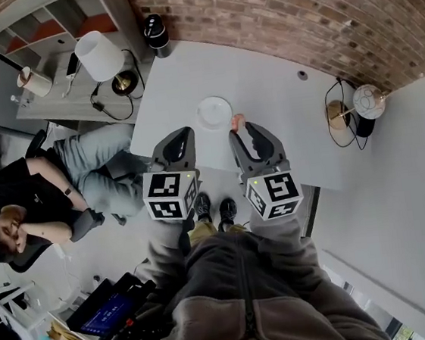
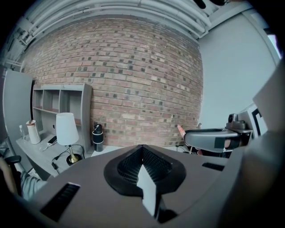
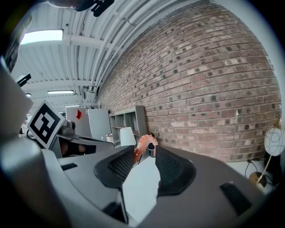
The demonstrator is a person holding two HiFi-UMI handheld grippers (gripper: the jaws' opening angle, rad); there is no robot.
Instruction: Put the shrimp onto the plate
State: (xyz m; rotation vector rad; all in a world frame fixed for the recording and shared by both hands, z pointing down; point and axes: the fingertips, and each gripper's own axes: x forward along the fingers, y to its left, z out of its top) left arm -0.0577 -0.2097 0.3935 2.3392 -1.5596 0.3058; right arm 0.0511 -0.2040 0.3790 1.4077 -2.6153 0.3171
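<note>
A pink shrimp (image 1: 238,121) is pinched at the tips of my right gripper (image 1: 239,130), above the white table (image 1: 264,91), just right of the small white plate (image 1: 214,113). In the right gripper view the shrimp (image 3: 141,144) sticks up between the two black pads, and the right gripper (image 3: 145,152) is shut on it. My left gripper (image 1: 181,134) hovers over the table's near edge, left of the plate and below it in the head view. Its jaws (image 2: 142,148) meet at the tips with nothing between them. The plate is bare.
A black flask (image 1: 156,33) stands at the table's far left corner. A white lamp (image 1: 100,56) sits on the grey side desk, and a globe lamp (image 1: 369,102) stands to the right. A person (image 1: 40,200) sits at the left. A brick wall (image 1: 293,11) runs behind the table.
</note>
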